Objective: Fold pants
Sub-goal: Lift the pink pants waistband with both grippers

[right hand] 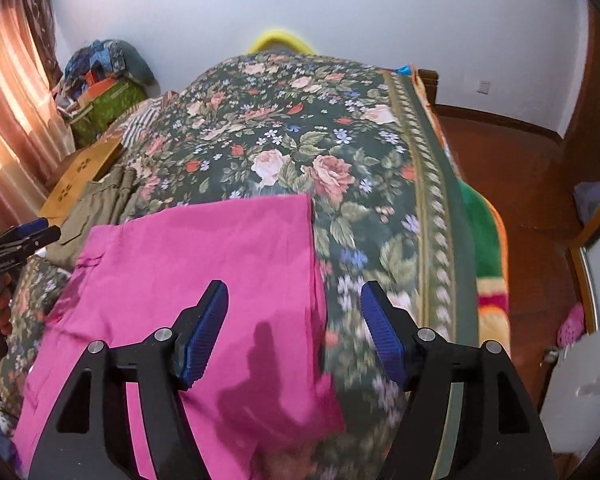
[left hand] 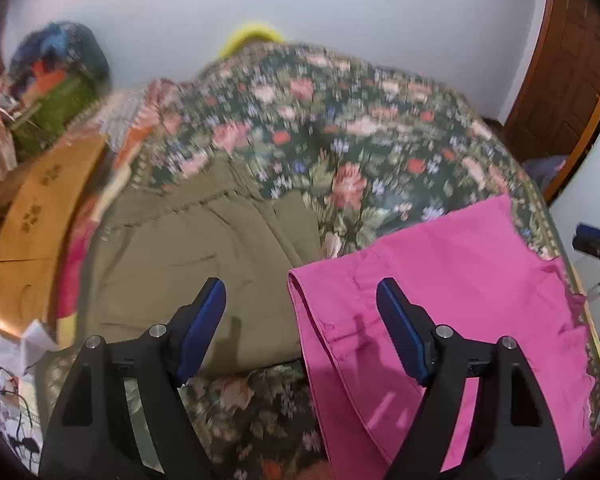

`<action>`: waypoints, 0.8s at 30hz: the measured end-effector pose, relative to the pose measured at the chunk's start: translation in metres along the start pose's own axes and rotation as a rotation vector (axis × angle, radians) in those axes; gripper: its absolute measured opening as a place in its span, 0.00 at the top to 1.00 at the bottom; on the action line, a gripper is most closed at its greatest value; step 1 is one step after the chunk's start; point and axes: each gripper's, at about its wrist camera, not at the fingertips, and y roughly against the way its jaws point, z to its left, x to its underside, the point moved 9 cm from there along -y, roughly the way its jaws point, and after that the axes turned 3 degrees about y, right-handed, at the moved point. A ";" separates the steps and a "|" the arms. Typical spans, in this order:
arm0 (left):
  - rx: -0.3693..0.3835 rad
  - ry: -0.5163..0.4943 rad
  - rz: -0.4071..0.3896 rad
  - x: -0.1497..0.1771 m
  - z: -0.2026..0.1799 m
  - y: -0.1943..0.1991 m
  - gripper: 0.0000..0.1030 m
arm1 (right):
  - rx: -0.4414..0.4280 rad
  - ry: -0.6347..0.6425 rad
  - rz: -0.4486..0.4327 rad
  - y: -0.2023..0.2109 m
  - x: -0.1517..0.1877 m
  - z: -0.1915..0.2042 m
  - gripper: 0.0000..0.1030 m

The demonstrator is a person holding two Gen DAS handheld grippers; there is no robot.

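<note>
Left claw (left hand: 301, 304) spread wide, empty, above pink pants (left hand: 440, 280); right claw (right hand: 294, 307) likewise spread, gripping nothing.

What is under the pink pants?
The pink pants lie flat on the flowery bedspread, which shows all around them. Beside them lie olive pants. Whether anything else hides beneath the pink cloth cannot be seen.

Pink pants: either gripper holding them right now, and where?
Nothing held. Left gripper and right gripper both hover open above the pink pants.
</note>
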 end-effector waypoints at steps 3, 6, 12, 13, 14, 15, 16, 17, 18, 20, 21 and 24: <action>0.032 0.003 0.054 0.002 0.001 -0.027 0.30 | -0.005 0.013 0.026 -0.024 -0.009 -0.001 0.37; 0.051 -0.016 0.087 0.004 -0.001 -0.045 0.40 | 0.006 0.046 0.054 -0.051 -0.018 -0.004 0.37; 0.090 -0.048 0.112 0.006 -0.006 -0.063 0.52 | -0.035 0.077 0.102 -0.092 -0.028 -0.004 0.38; 0.094 -0.053 0.113 0.006 -0.007 -0.064 0.56 | -0.042 0.083 0.110 -0.098 -0.028 -0.003 0.40; 0.103 -0.058 0.115 0.006 -0.008 -0.065 0.57 | -0.047 0.089 0.118 -0.103 -0.029 -0.002 0.43; 0.108 -0.061 0.117 0.006 -0.009 -0.066 0.60 | -0.054 0.092 0.127 -0.107 -0.028 -0.001 0.45; 0.109 -0.061 0.118 0.006 -0.009 -0.067 0.60 | -0.056 0.098 0.130 -0.109 -0.028 -0.001 0.45; 0.111 -0.059 0.119 0.005 -0.010 -0.068 0.60 | -0.053 0.110 0.122 -0.109 -0.029 0.001 0.45; 0.112 -0.059 0.119 0.004 -0.010 -0.069 0.61 | -0.051 0.120 0.115 -0.109 -0.029 0.002 0.48; 0.111 -0.055 0.114 0.004 -0.010 -0.069 0.64 | -0.059 0.133 0.106 -0.107 -0.029 0.006 0.62; 0.107 -0.052 0.112 0.003 -0.009 -0.070 0.67 | -0.067 0.137 0.103 -0.106 -0.029 0.008 0.73; 0.100 -0.050 0.106 0.002 -0.007 -0.066 0.77 | -0.082 0.141 0.105 -0.104 -0.030 0.012 0.85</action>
